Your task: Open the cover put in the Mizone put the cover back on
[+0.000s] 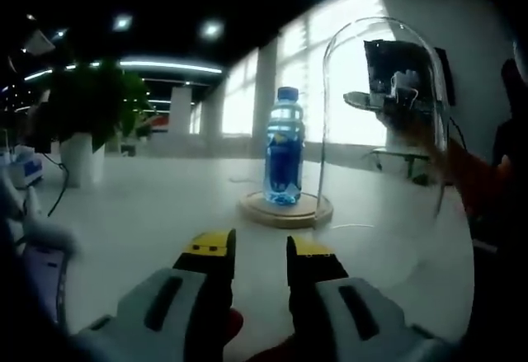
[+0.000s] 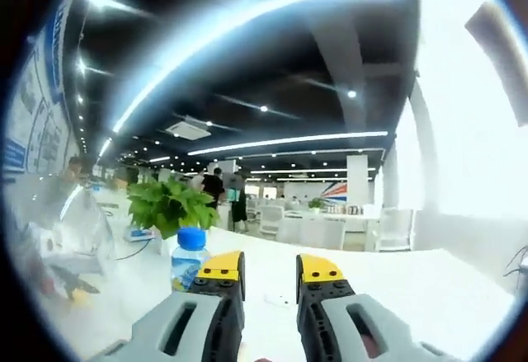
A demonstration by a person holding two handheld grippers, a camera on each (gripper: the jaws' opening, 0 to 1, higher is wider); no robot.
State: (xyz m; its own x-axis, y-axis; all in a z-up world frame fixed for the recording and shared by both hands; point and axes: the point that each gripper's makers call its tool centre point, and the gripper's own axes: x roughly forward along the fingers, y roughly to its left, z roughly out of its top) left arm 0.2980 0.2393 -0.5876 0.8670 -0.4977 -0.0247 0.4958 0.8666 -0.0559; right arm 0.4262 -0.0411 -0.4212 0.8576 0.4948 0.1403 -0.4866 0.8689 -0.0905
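The left claw (image 1: 260,255) stands with its jaws slightly parted and nothing between them, low over the table (image 1: 148,213), free because the Mizone bottle (image 1: 284,148) already stands upright ahead of it on the round wooden base (image 1: 285,211). Right of the bottle, the glass cover (image 1: 384,115) hangs lifted and tilted, apparently kept clear for replacing. The right claw (image 2: 270,275) is likewise parted and empty.

— What do your own tools look like?

— My left gripper (image 1: 261,256) has two pale grey bodies, each with a dark slot, black inner faces and yellow caps on the jaws.

— And the other?

— My right gripper (image 2: 271,273) is the same: grey shells, dark slots, black jaws tipped yellow.
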